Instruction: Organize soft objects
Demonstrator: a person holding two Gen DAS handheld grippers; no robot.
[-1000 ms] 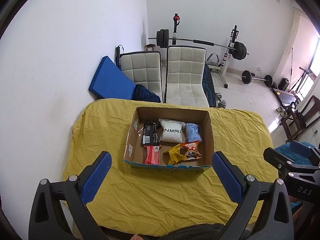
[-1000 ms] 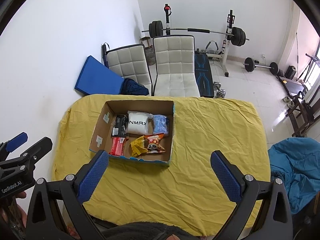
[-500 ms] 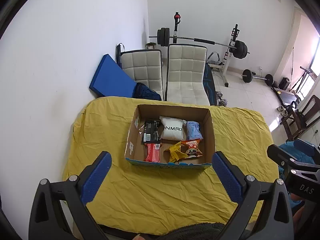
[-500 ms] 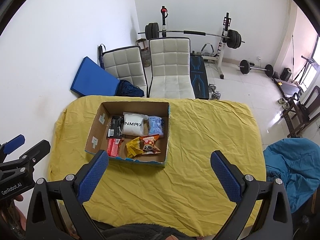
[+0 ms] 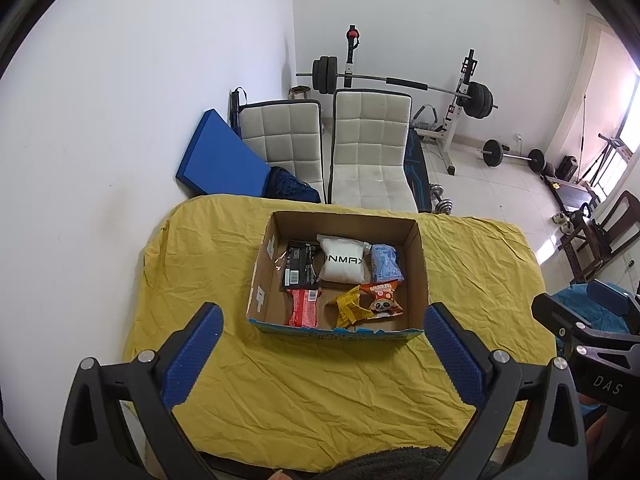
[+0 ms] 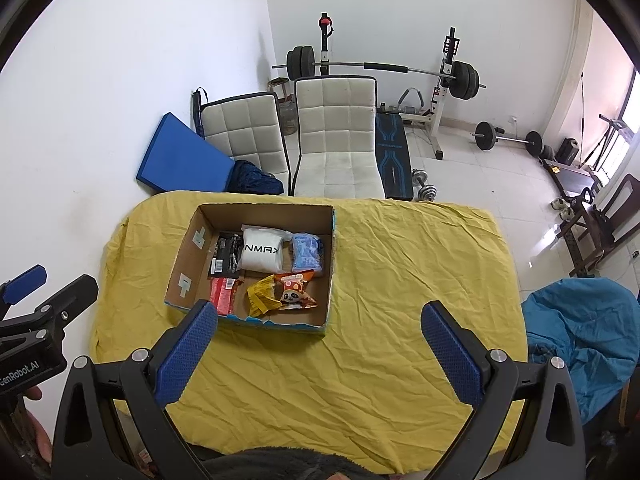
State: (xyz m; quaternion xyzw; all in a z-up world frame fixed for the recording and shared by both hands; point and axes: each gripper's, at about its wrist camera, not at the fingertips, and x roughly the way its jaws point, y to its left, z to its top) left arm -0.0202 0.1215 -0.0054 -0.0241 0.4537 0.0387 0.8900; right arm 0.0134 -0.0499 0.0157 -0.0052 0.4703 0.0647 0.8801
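An open cardboard box [image 5: 416,264] [image 6: 186,248] sits on a table under a yellow cloth [image 5: 320,380] [image 6: 400,280]. Inside lie a white packet [image 5: 343,264] [image 6: 262,254], a black packet [image 5: 298,266], a blue packet [image 5: 385,263] [image 6: 306,255], a red packet [image 5: 303,308], a yellow packet [image 5: 350,306] and an orange panda snack bag [image 5: 382,300] [image 6: 294,291]. My left gripper [image 5: 322,354] is open and empty, held above the table's near side. My right gripper [image 6: 318,350] is open and empty, to the right of the box.
Two white padded chairs [image 5: 370,152] and a blue mat [image 5: 218,160] stand behind the table against the wall. A barbell rack [image 5: 400,84] and weights are farther back. A blue beanbag [image 6: 576,328] lies to the right of the table.
Both grippers have pulled back and risen a little, so the box and table look slightly smaller and farther. Both stay open. The packets have not moved.
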